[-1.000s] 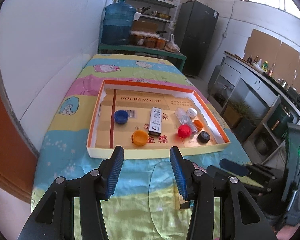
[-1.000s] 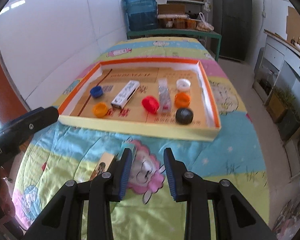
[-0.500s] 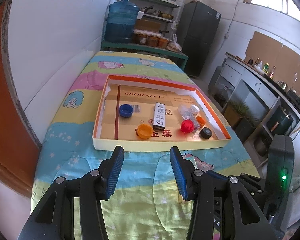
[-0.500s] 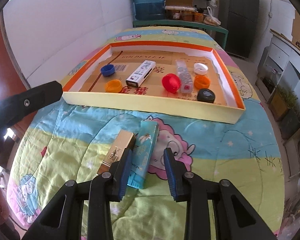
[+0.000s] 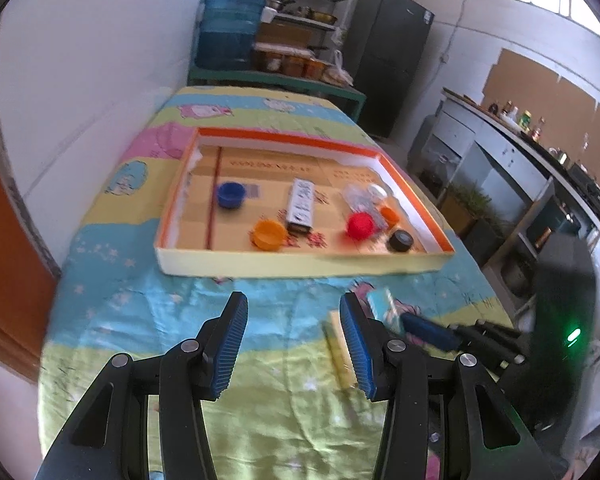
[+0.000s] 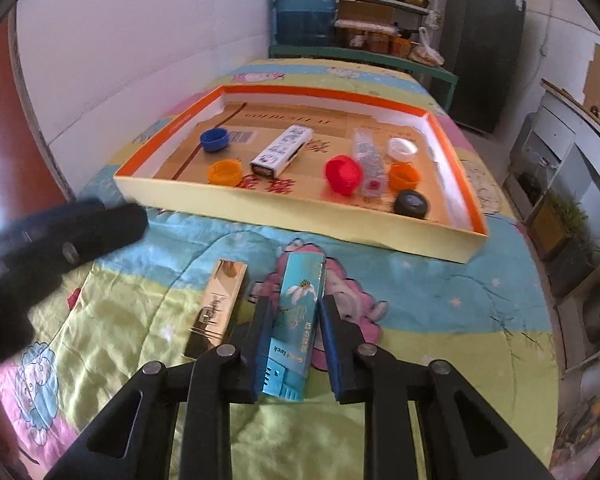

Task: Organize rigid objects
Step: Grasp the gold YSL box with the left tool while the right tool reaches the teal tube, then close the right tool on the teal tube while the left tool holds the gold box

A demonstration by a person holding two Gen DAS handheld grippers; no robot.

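Right fingers (image 6: 265,326) newly around teal box (image 6: 298,312)

Right tool (image 6: 294,344) tilted down, jaws just closed onto teal box (image 6: 298,312). Left tool (image 5: 294,344) agape, empty.

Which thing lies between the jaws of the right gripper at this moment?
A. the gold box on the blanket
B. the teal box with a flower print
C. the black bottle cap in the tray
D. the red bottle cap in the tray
B: in the right wrist view the right gripper has its jaws on both sides of the teal box, while the gold box lies outside them, to their left.
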